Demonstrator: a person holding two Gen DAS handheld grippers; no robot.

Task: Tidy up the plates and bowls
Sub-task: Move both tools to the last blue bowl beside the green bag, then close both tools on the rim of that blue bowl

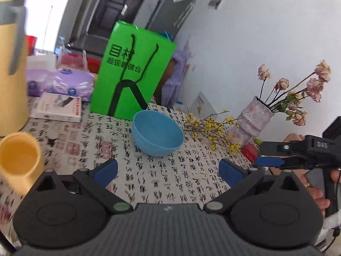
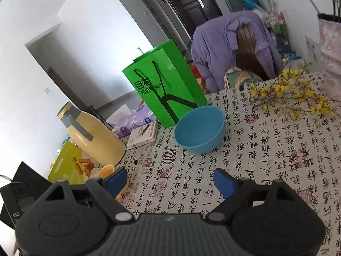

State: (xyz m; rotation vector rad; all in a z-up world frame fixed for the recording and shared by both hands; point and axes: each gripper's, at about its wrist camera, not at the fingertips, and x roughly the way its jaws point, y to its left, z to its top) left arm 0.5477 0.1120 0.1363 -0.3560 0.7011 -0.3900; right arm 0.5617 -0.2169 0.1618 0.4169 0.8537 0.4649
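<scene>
A blue bowl [image 1: 157, 132] stands upright and empty on the calligraphy-print tablecloth [image 1: 174, 181], just in front of a green paper bag. It also shows in the right wrist view [image 2: 200, 129]. My left gripper [image 1: 168, 171] is open and empty, a short way before the bowl. My right gripper [image 2: 170, 181] is open and empty, also short of the bowl; it appears at the right edge of the left wrist view [image 1: 275, 160]. No plates are in view.
A green paper bag [image 1: 133, 79] stands behind the bowl. A yellow kettle [image 2: 91, 136] and a yellow cup [image 1: 20, 157] sit at the left, with a book [image 1: 58, 107] and tissue packs. A vase of dried flowers [image 1: 254, 117] and yellow sprigs [image 2: 292, 93] lie at the right.
</scene>
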